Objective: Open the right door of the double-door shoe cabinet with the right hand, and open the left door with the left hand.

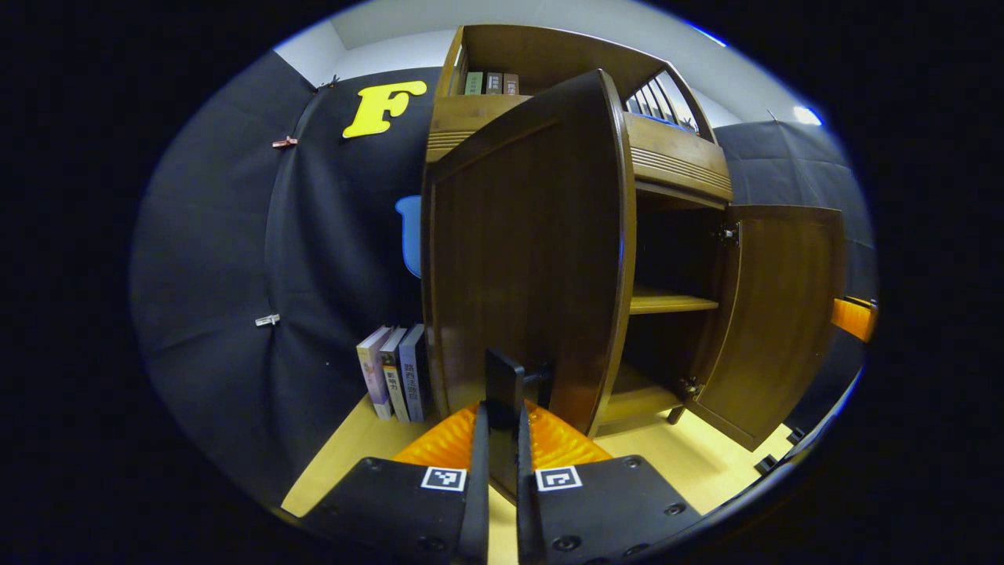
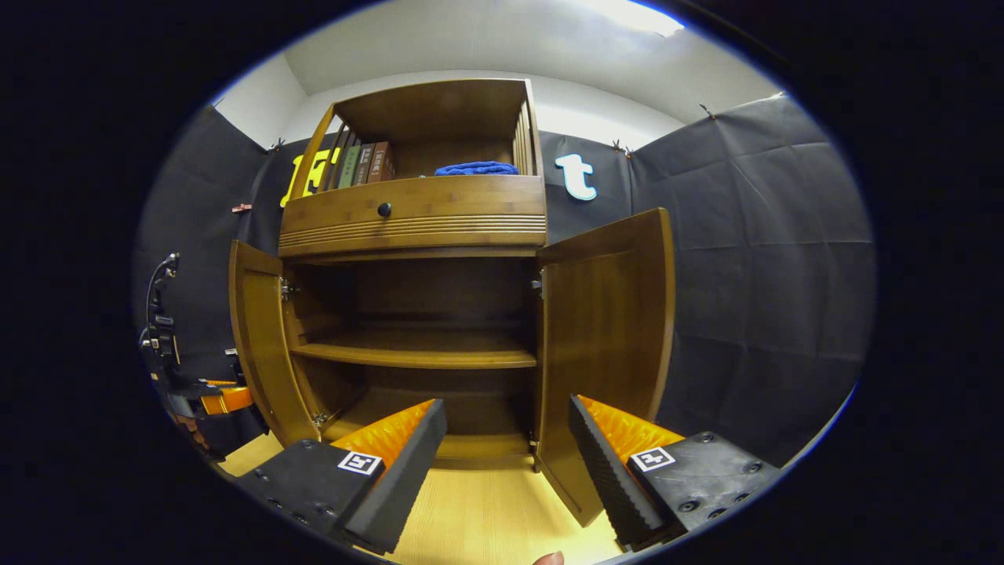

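Observation:
The wooden shoe cabinet [image 2: 412, 216] stands with both doors swung out. In the left gripper view, the left door [image 1: 525, 259] looms close, and my left gripper [image 1: 502, 428] is shut on its black handle [image 1: 503, 375]. The right door [image 1: 776, 314] stands wide beyond it. In the right gripper view, my right gripper [image 2: 506, 428] is open and holds nothing, low in front of the cabinet mouth, next to the right door [image 2: 604, 337]. The left door [image 2: 263, 345] shows at the left, with the left gripper [image 2: 196, 400] beside it. An inner shelf [image 2: 416, 357] is bare.
Books [image 1: 394, 375] stand on the floor left of the cabinet against the black cloth wall. The top shelf holds more books [image 2: 365, 163] and a blue cloth [image 2: 476, 168]. A drawer with a dark knob [image 2: 383, 209] sits above the doors. The floor [image 2: 486, 510] is light wood.

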Tool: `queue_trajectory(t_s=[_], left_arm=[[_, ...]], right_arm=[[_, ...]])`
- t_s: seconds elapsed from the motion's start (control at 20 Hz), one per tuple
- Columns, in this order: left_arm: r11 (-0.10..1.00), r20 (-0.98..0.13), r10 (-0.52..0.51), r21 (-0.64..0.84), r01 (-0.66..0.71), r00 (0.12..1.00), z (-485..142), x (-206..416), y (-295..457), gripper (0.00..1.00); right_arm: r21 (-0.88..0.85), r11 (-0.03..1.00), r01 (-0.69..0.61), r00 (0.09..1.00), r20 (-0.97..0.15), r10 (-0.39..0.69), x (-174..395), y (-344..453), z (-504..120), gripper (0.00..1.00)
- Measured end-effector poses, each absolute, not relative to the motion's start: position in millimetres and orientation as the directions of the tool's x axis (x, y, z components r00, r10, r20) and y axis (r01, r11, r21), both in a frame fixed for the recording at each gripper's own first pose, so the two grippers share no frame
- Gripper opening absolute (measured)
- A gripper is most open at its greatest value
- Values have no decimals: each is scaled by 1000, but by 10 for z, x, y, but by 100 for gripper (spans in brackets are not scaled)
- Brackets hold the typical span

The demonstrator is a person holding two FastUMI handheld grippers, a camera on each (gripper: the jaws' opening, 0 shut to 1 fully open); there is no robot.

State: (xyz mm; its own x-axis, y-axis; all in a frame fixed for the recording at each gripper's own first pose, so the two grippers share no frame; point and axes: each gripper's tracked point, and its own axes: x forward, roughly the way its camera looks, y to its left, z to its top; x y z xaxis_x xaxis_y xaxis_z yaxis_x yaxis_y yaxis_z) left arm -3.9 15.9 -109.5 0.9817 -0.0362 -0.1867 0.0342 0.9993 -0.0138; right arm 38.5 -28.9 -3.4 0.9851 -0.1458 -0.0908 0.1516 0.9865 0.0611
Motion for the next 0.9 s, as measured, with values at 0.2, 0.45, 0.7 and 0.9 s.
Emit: queue_trajectory(t_s=[0.2,0.45,0.7,0.9], left_arm=[[999,-177,-42,-35,37,983,-1117,-135,428,15],[998,-162,-61,-26,58,985,-1122,-212,665,13],[998,-151,-53,-41,48,987,-1112,-241,933,10],[999,-147,-9,-34,4,989,-1130,-229,1171,9]], right_arm=[[59,990,127,989,-88,-122,409,-141,-12,99],[47,993,104,990,-97,-100,430,64,-52,99],[46,994,97,991,-97,-92,432,174,-48,99],[46,994,99,991,-96,-94,457,236,-47,99]])
